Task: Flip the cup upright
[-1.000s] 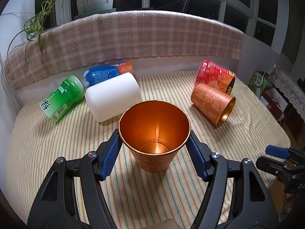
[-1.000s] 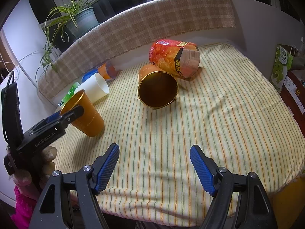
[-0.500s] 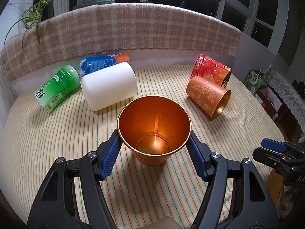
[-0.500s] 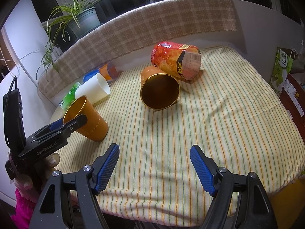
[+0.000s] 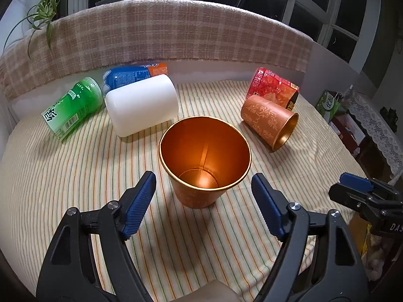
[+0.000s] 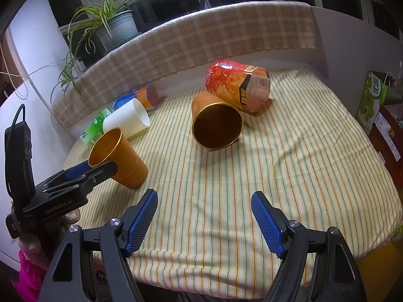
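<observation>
A copper cup (image 5: 204, 166) stands upright on the striped cloth, mouth up; it also shows in the right wrist view (image 6: 118, 159). My left gripper (image 5: 204, 202) is open, its blue pads apart from the cup on either side, just behind it. A second copper cup (image 5: 269, 122) lies on its side at the right, mouth toward the front right; in the right wrist view (image 6: 215, 123) its mouth faces me. My right gripper (image 6: 204, 217) is open and empty above the near part of the cloth.
A white cup (image 5: 141, 104), a green bottle (image 5: 71, 107) and a blue packet (image 5: 133, 75) lie at the back left. A red snack can (image 5: 273, 88) lies behind the second cup. A checked blanket (image 5: 156, 32) backs the table (image 6: 302, 171). A green box (image 6: 372, 98) stands off right.
My left gripper has let go of the upright copper cup: its jaws have opened and drawn back a little. The cup stays standing. The right gripper has hardly moved.
</observation>
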